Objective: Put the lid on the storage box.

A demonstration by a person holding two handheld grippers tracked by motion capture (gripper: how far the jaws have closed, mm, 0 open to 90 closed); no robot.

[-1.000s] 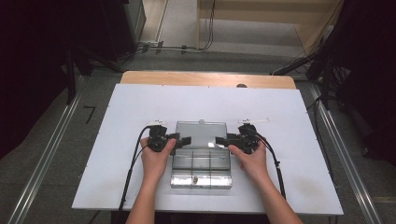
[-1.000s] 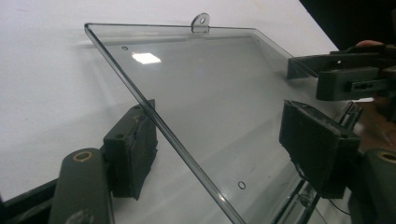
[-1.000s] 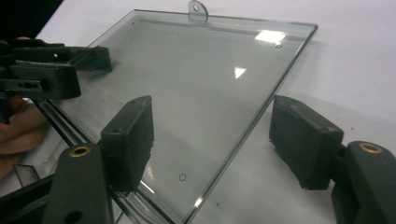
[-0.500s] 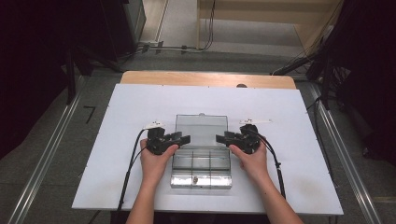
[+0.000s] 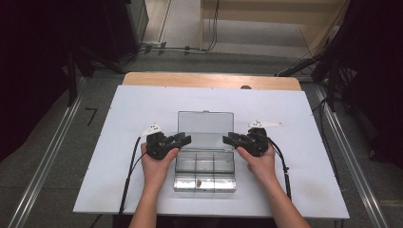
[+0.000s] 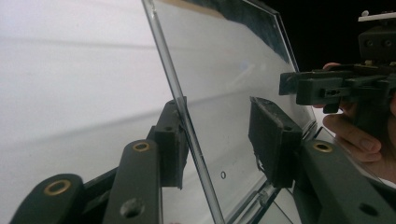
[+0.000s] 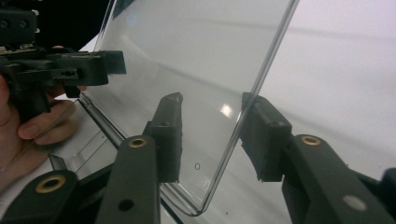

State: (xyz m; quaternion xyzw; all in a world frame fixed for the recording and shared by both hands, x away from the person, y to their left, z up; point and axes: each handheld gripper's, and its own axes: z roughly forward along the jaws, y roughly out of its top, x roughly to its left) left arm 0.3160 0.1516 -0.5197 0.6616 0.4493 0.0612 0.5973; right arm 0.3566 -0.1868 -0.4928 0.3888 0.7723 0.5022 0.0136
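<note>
— What did it look like from the high view?

— A clear plastic box (image 5: 205, 164) sat near the front middle of the white desk (image 5: 119, 123), with its lid (image 5: 205, 124) swung open and standing up at the far side. The left gripper (image 5: 183, 139) came at the lid's left edge and the right gripper (image 5: 231, 139) at its right edge, each in a hand, cables trailing back toward the person. I could make out dividers in the tray and a small thing in a front compartment, too small to name.

— And from the left gripper view?

— The lid's edge (image 6: 187, 121) ran upright and tilted between the two black jaws. The jaws had just been closing, and stood at a middling gap. The left pad looked to touch the edge; the right pad (image 6: 273, 140) was clear of the pane. So it was not clamped. Farther off, the other gripper (image 6: 336, 86) showed with fingers under it.

— The right gripper view?

— Much the same, mirrored. The lid's rounded corner (image 7: 205, 205) hung between the jaws, which had also been closing. The right pad (image 7: 261, 140) sat just beside the edge, and the left pad stood apart from the pane. The left gripper (image 7: 70, 67) showed across the lid.
</note>
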